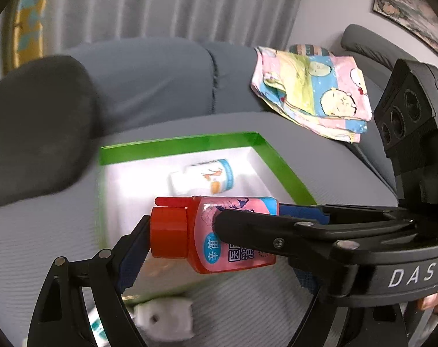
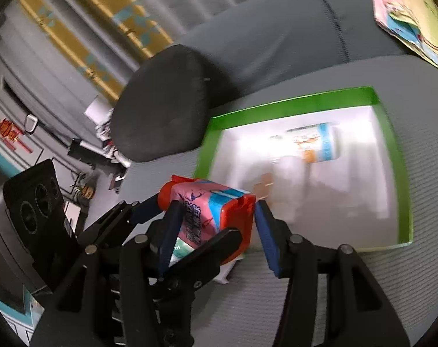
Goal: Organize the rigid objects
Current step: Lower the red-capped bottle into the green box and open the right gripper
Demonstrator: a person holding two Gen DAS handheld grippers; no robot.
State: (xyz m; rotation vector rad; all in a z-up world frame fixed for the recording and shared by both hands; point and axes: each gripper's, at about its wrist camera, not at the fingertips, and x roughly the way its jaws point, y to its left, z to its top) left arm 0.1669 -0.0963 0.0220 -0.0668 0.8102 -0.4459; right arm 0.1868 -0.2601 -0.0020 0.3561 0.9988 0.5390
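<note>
A pink bottle with a red cap [image 1: 219, 231] lies crosswise between both grippers, held above the near edge of a green-rimmed white box [image 1: 190, 141]. My left gripper [image 1: 219, 237] has its blue pads on the bottle's cap end and base end. My right gripper [image 2: 216, 225] is also closed on the same bottle [image 2: 207, 211], and its black fingers [image 1: 277, 231] cross the left wrist view. A white bottle with a blue and orange label [image 1: 207, 177] lies inside the box, also in the right wrist view [image 2: 314, 144].
The box [image 2: 291, 101] sits on a grey sofa seat [image 2: 363, 289]. A dark round cushion [image 1: 36, 127] lies at the left. A folded cartoon cloth [image 1: 311, 89] rests at the right. A white object [image 1: 164, 318] lies on the seat in front of the box.
</note>
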